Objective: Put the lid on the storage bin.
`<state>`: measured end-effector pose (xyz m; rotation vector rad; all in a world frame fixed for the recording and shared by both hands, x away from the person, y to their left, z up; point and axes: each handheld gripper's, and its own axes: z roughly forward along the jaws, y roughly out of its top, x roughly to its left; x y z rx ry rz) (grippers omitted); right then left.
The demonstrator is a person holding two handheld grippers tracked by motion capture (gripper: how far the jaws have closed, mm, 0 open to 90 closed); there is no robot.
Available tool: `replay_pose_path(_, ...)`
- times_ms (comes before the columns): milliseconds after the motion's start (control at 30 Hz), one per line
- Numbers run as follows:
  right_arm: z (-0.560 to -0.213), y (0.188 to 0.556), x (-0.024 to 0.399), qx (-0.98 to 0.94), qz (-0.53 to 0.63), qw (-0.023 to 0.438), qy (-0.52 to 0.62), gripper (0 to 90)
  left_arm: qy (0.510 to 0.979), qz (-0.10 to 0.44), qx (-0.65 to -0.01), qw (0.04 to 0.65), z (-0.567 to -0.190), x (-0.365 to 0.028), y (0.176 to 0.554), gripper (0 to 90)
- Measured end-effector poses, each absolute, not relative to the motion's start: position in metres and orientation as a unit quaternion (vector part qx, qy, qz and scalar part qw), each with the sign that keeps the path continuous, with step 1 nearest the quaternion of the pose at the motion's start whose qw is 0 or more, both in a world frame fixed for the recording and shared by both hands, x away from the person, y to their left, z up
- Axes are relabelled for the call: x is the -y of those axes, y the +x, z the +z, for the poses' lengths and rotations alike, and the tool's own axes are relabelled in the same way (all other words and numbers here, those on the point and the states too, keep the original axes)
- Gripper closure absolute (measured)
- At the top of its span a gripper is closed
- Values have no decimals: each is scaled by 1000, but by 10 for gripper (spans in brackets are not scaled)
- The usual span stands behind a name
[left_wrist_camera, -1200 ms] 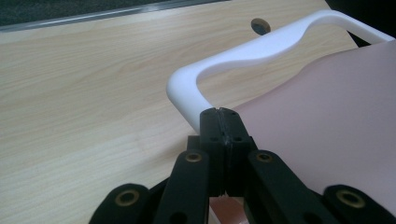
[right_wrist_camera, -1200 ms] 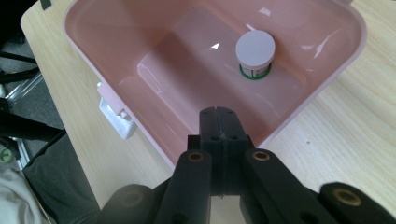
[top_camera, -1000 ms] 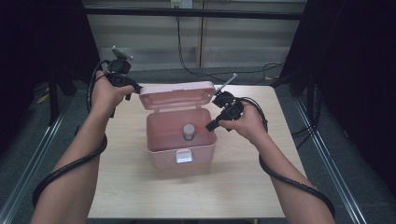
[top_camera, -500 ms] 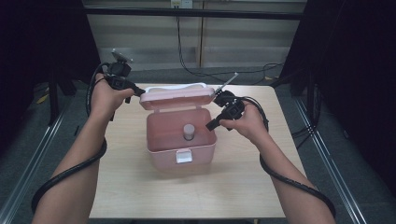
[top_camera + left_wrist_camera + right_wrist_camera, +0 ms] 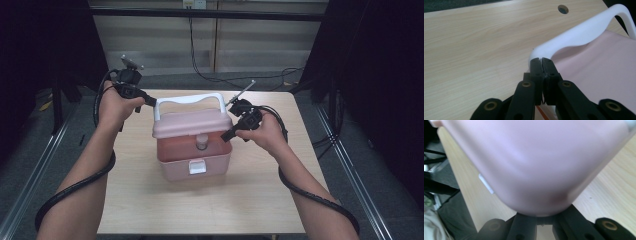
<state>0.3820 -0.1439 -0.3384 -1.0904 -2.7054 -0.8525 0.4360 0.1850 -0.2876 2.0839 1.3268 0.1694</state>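
A pink storage box (image 5: 194, 161) stands mid-table with a small grey-capped bottle (image 5: 201, 141) inside. Its pink lid (image 5: 192, 123) hangs partly lowered over the opening, and the white handle (image 5: 190, 98) stands up behind it. My left gripper (image 5: 150, 101) is shut, with its tips against the handle's left corner. In the left gripper view the closed tips (image 5: 540, 61) touch the white handle (image 5: 584, 32) where it meets the lid (image 5: 599, 75). My right gripper (image 5: 226, 136) is shut at the box's right side. In the right gripper view the pink box (image 5: 536, 165) hides the jaw tips.
A white latch (image 5: 196, 166) sits on the box's front. The light wooden table (image 5: 225, 200) has a cable hole (image 5: 563, 9) near its far edge. Black cables trail from both grippers along the forearms. Metal rails run down both sides of the table.
The lid has swung from upright down over the box, so the white handle now stands up. My left gripper followed it slightly to the right. The right gripper stayed by the box's side.
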Motion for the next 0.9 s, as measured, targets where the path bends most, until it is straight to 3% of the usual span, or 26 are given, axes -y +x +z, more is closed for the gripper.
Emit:
replay_pose_path(267,-340,378,146,890,-283,47,-356,900,774,94,-523,344,-293,-196,433,706)
replay_pose_path(400,-339,375,149,891,-287,45,-350,900,766,118,-527,348,-300,-204,432,541)
replay_pose_path(600,-341,369,149,892,-290,48,-344,900,755,141,-543,339,-315,-217,429,401)
replay_pose_path(900,-347,364,150,893,-290,52,-341,900,743,132,-560,342,-348,-231,421,324)
